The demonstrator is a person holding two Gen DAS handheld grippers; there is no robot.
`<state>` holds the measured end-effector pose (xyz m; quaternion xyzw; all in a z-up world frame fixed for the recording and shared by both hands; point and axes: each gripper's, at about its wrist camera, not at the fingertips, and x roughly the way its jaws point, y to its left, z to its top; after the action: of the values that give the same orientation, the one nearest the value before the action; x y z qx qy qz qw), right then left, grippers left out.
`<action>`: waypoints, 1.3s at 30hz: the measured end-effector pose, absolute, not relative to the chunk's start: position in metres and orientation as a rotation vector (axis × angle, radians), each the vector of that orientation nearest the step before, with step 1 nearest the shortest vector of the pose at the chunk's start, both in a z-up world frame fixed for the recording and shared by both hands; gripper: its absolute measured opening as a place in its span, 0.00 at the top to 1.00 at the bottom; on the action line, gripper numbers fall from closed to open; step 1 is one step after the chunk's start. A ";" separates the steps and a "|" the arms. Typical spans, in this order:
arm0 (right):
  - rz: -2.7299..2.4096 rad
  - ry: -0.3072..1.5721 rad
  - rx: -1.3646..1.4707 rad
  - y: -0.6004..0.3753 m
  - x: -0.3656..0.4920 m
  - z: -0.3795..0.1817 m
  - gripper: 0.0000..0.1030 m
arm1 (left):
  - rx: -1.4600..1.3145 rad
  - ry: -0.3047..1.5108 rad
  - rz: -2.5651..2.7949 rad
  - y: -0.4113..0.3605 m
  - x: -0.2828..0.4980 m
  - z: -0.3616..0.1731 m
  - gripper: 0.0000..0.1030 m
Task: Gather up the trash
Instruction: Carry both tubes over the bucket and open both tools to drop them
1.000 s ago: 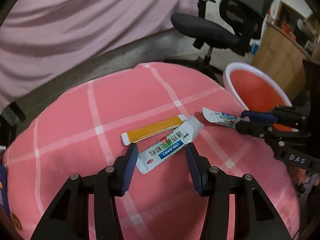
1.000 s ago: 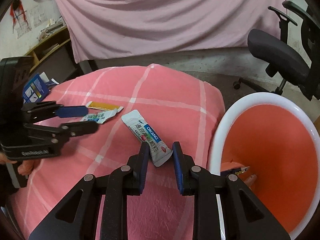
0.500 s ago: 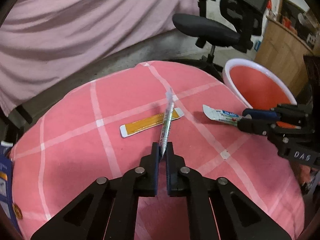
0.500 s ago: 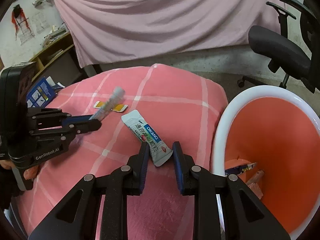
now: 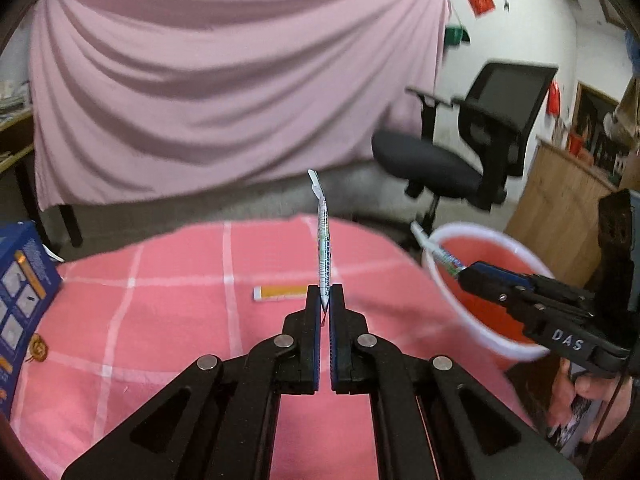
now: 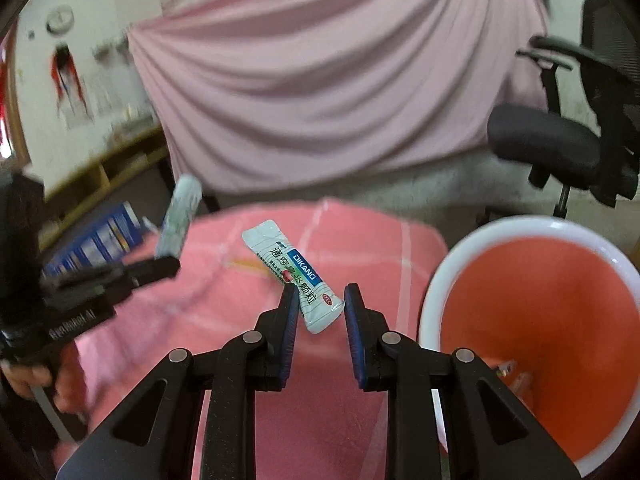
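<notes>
We are holding two sachets off the bench. Left gripper (image 5: 325,294), lower centre of the left wrist view: jaws pinched tight on the bottom end of a thin white sachet (image 5: 323,252), seen edge-on, standing upright, print too blurred to read. In the right wrist view that sachet (image 6: 179,216) is sticking up at the left edge, blurred.

Right gripper (image 6: 321,300), lower centre of the right wrist view: jaws narrow, closed on the lower end of a white DIKANG sachet (image 6: 294,274); blue band reading "DIKANG", Chinese characters beside it, small red oval mark near the bottom. In the left wrist view the right gripper's body is reading "DAS".

An orange sachet (image 5: 282,292) is lying flat on the pink checked cloth (image 5: 160,300) covering the bench, just behind the left jaws. Orange bin with white rim (image 6: 532,320) is filling the lower right of the right wrist view, beside the bench; some scraps inside, unclear. Blue box (image 5: 22,280) at the left edge, text unreadable.
</notes>
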<state>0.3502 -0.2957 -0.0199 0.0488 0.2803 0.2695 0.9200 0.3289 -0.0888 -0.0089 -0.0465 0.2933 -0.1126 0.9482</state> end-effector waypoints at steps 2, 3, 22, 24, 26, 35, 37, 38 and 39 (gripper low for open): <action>0.552 0.495 0.121 -0.302 0.341 -0.007 0.79 | -0.098 0.533 -0.220 -0.096 0.319 0.002 0.98; 0.548 0.460 0.126 -0.305 0.337 -0.002 0.79 | -0.096 0.511 -0.219 -0.100 0.316 0.006 0.98; 0.264 0.055 0.194 -0.406 0.289 0.048 0.79 | 0.070 0.184 -0.372 -0.240 0.293 0.069 0.98; 0.236 0.059 0.201 -0.417 0.287 0.046 0.79 | 0.086 0.186 -0.390 -0.251 0.291 0.069 0.98; 0.210 0.070 0.210 -0.428 0.286 0.045 0.79 | 0.100 0.188 -0.416 -0.264 0.295 0.068 0.98; 0.109 0.219 0.281 -0.458 0.311 0.027 0.79 | 0.107 0.340 -0.529 -0.307 0.324 0.044 0.98; 0.094 0.254 0.288 -0.461 0.315 0.022 0.79 | 0.095 0.385 -0.535 -0.311 0.331 0.038 0.98; 0.087 0.274 0.293 -0.463 0.316 0.019 0.79 | 0.091 0.400 -0.537 -0.315 0.335 0.036 0.98; 0.081 0.289 0.300 -0.465 0.317 0.017 0.79 | 0.088 0.418 -0.542 -0.318 0.339 0.033 0.98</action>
<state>0.3172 -0.4650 0.0168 0.1491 0.1433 0.0401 0.9776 0.3392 -0.3182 0.0325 0.0430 0.2049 -0.2655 0.9411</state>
